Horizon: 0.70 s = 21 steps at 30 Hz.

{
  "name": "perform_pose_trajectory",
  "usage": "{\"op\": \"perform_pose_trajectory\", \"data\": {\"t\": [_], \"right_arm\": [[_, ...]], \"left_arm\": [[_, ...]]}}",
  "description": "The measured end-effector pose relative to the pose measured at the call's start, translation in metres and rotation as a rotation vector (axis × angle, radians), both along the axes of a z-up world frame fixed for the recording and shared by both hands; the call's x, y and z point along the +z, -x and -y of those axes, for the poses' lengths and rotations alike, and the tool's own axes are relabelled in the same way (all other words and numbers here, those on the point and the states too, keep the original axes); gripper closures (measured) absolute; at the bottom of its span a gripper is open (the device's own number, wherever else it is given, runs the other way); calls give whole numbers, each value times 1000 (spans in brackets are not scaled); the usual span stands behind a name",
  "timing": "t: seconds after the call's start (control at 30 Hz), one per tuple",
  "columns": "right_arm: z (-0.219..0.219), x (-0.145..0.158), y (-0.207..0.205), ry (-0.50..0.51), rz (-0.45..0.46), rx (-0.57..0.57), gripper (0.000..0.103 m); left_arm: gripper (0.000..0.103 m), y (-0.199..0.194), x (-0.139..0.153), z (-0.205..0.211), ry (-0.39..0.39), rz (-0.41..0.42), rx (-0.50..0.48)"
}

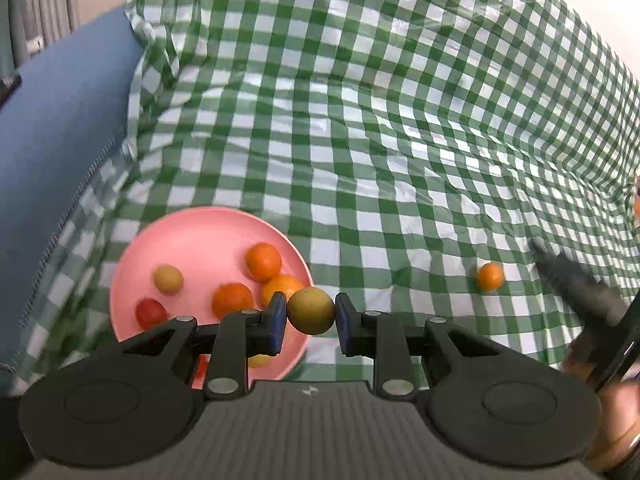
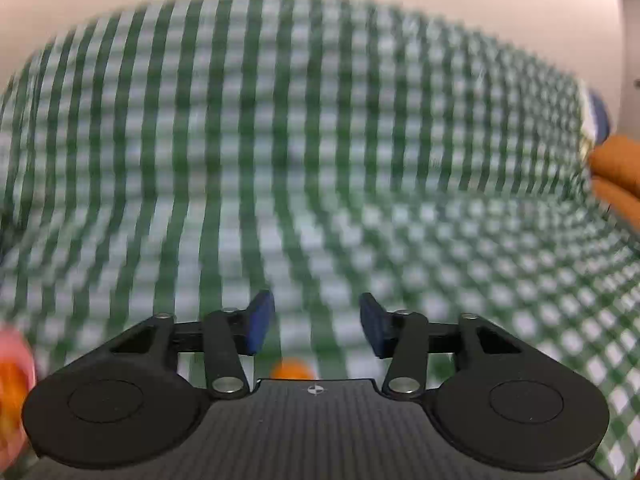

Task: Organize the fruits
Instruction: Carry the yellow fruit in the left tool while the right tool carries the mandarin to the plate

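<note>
In the left wrist view my left gripper (image 1: 311, 314) is shut on a yellow-green round fruit (image 1: 311, 311) and holds it above the right rim of a pink plate (image 1: 192, 236). The plate holds three oranges (image 1: 263, 261), a small yellow fruit (image 1: 168, 278) and a red fruit (image 1: 151, 313). A loose orange (image 1: 489, 276) lies on the green checked cloth to the right. In the blurred right wrist view my right gripper (image 2: 317, 326) is open and empty above the cloth, with an orange (image 2: 292, 369) just below its fingers.
The green checked cloth (image 1: 380, 120) covers the surface and rises at the back. A blue cushion (image 1: 60, 152) lies on the left. The other gripper shows as a dark blur (image 1: 580, 292) at the right. Orange shapes (image 2: 616, 168) sit at the right edge.
</note>
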State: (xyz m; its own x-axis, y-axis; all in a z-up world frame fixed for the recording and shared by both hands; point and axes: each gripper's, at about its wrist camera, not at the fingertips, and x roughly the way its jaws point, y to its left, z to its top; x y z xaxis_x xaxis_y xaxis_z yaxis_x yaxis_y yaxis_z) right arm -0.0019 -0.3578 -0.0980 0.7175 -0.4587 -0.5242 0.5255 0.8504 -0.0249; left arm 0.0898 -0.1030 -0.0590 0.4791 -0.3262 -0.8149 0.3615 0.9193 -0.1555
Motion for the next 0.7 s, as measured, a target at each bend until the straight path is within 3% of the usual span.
{"op": "perform_pose_trajectory", "data": {"t": [0.07,0.17,0.3,0.37,0.5,0.7], "right_arm": [[-5,-21,-3,-5,-72,35,35],[-1,-49,-16,-13,-152,36,35],[13,-74,-39,-64,-188,41,40],[18,-78,-45,-75,-183,51,63],[12,-61,-37,-60,-150,34,63],[-24,15,31,-98,-6,87,63]], "left_arm": [[74,-2,-4,6,0,-7,-13],[74,-4,-11,17,5,-13,-25],[74,-8,-14,23,6,-15,-31],[74,-10,-15,26,3,-16,-27],[74,-10,-12,23,9,-17,-18],[74,10,18,-6,11,26,2]]}}
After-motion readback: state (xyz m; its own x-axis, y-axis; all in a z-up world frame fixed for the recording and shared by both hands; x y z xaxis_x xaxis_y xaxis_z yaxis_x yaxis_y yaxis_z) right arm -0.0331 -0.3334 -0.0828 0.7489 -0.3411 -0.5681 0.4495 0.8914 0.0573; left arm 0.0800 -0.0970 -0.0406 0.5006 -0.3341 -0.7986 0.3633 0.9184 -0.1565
